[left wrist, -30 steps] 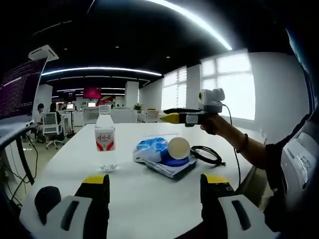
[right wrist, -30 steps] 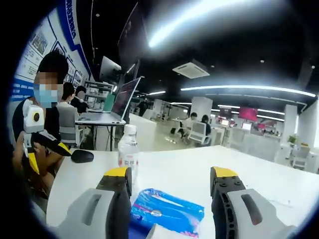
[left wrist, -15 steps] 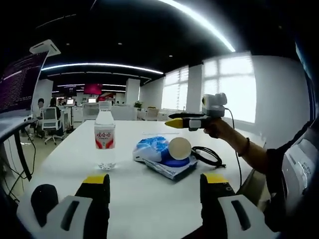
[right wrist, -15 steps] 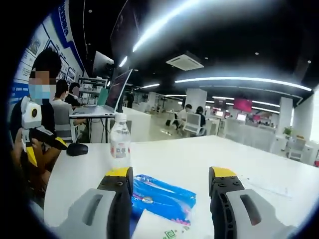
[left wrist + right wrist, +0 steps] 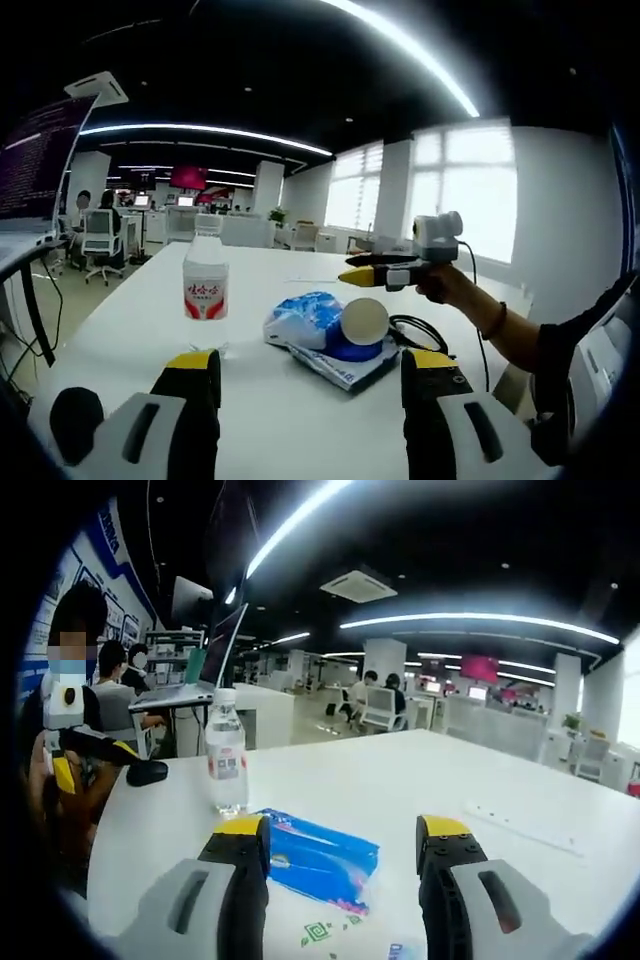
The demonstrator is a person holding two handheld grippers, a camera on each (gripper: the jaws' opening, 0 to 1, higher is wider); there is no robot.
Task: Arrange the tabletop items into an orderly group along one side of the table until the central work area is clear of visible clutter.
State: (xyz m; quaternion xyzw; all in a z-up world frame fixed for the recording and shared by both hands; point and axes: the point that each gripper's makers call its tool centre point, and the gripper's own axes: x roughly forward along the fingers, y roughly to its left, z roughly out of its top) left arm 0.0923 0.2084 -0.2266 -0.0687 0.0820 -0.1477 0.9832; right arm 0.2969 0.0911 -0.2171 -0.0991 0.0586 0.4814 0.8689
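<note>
A clear water bottle [image 5: 205, 290] with a red label stands on the white table [image 5: 120, 330]. To its right lie a blue tissue pack [image 5: 300, 315], a cream ball [image 5: 364, 321] on a blue base and a flat white packet [image 5: 335, 365]. My left gripper [image 5: 312, 365] stands open at the near edge, short of them all. A hand holds my right gripper [image 5: 356, 277] just above the ball. In the right gripper view, the right gripper [image 5: 342, 830] is open over the tissue pack [image 5: 320, 858], with the bottle [image 5: 226, 765] behind and the left gripper [image 5: 95, 755] at far left.
A coiled black cable [image 5: 420, 328] lies right of the ball. A black mouse [image 5: 147, 772] sits near the table's corner, beside the left gripper. A thin white strip [image 5: 525, 825] lies farther across the table. A laptop [image 5: 190, 670] stands on a desk behind, with seated people.
The right gripper has come lower and closer over the tissue pack and ball. The left gripper has edged towards the bottle. The table's items have not moved.
</note>
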